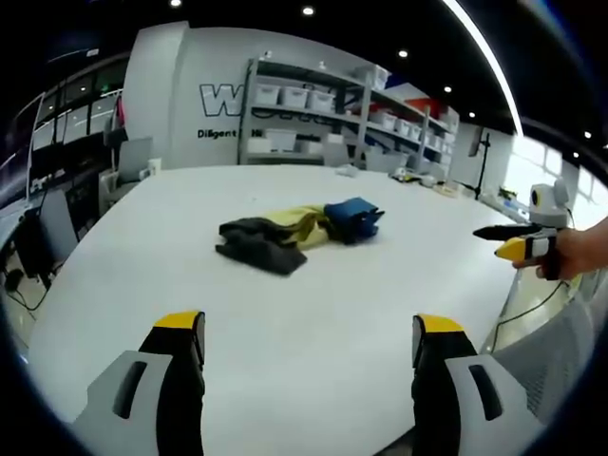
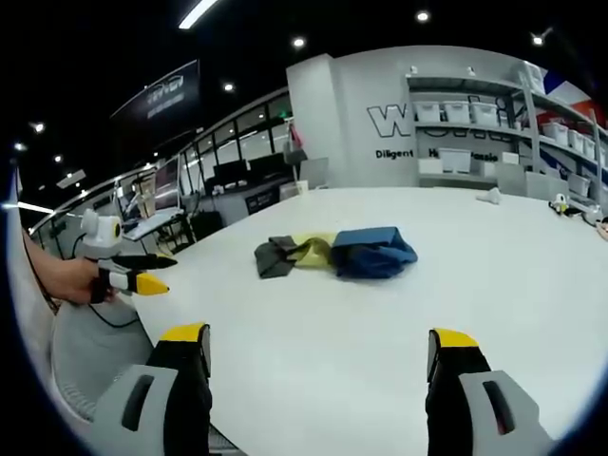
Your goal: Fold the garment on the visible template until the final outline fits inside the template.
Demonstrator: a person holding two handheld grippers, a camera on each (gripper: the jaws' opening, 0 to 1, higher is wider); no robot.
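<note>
- The garment (image 1: 299, 231) lies crumpled in a heap on the white table (image 1: 285, 323), towards the middle, with no visible contact with either gripper
- It shows three colours: a dark grey part at one end, yellow in the middle, blue at the other end
- In the right gripper view the garment (image 2: 337, 254) has the blue part nearest the right and the grey part on the left
- No template outline can be made out on the table around it
- Left gripper (image 1: 309, 347): its two yellow-tipped jaws stand wide apart at the near table edge, with bare table between them and nothing held; the garment is well ahead of it
- Right gripper (image 2: 318, 356): jaws likewise spread wide, holding nothing, over the near table edge (image 2: 380, 380), garment well ahead
- In the left gripper view the right gripper (image 1: 518, 242) comes in from the right, held by a hand (image 1: 575, 252), off the table's side; whether its jaws are apart cannot be told from there
- In the right gripper view the left gripper (image 2: 138, 271) shows at left in a hand (image 2: 66, 277)
- Shelves (image 1: 323, 119) with white bins stand behind the table against a wall with lettering
</note>
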